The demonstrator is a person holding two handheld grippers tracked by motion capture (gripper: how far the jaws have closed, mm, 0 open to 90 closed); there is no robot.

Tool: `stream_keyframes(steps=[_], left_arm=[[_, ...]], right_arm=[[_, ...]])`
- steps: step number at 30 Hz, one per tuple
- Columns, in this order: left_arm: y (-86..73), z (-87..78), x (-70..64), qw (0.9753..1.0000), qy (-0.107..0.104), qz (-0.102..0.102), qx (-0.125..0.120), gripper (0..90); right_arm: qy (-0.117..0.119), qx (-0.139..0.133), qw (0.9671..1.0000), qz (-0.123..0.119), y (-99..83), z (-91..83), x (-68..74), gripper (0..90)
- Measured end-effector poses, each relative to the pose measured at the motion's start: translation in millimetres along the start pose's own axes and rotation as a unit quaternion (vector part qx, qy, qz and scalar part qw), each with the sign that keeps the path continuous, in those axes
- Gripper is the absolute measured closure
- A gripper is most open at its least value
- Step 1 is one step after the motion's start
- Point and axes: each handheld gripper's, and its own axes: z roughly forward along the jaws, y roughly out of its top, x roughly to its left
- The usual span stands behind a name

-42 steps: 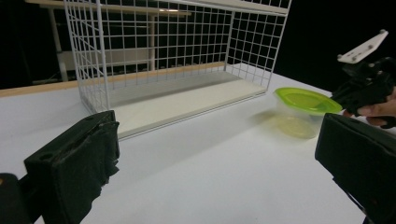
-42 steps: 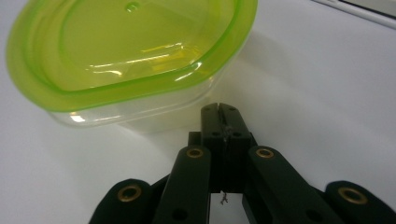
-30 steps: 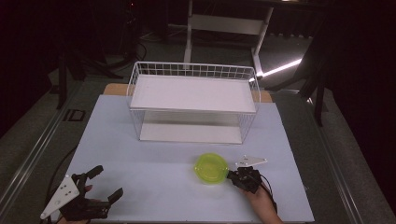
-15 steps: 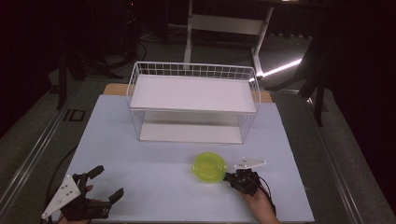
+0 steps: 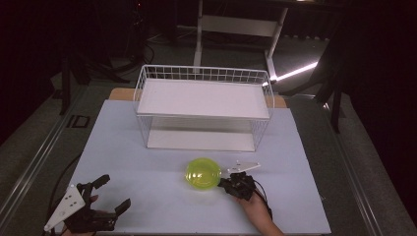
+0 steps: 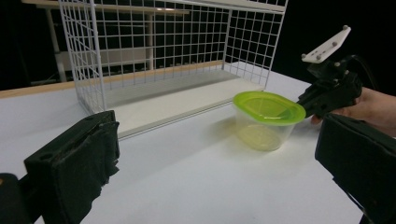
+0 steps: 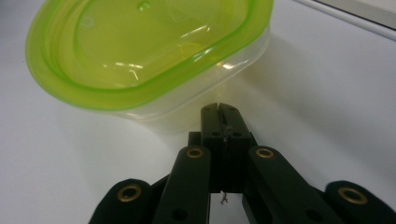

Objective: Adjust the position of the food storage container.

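Note:
A clear plastic container with a lime-green lid [image 5: 203, 173] stands upright on the white table, in front of the wire rack. My right gripper [image 5: 222, 183] lies low on the table at the container's right side. Its jaws are shut with nothing between them, and their tip [image 7: 219, 108] presses against the clear wall just under the lid's rim [image 7: 140, 93]. In the left gripper view the same container [image 6: 267, 119] stands with the right gripper [image 6: 306, 100] touching it. My left gripper [image 5: 113, 192] rests open and empty at the table's front left corner, far from the container.
A white wire rack [image 5: 204, 98] with an upper shelf and a lower board stands across the back middle of the table [image 5: 305, 147]. The rack's open front faces the container. A person's hand [image 5: 258, 211] holds the right gripper near the front edge.
The container has slid a little to the left, with the shut right gripper following against its side. The left gripper has stayed where it was.

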Motion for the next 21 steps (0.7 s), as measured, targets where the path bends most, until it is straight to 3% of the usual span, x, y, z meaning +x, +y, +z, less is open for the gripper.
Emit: stream_keyframes(steps=[15, 21], left_arm=[[-0.3, 1.2, -0.2, 1.0000, -0.003, 0.001, 0.004, 0.7], [-0.4, 1.2, 0.0, 1.0000, -0.004, 0.000, 0.005, 0.6]], right_arm=[[0.006, -0.005, 1.0000, -0.004, 22.8, 28.0, 7.3, 90.0], [-0.004, -0.012, 0.9999, -0.002, 19.1, 19.9, 7.0, 89.8]])
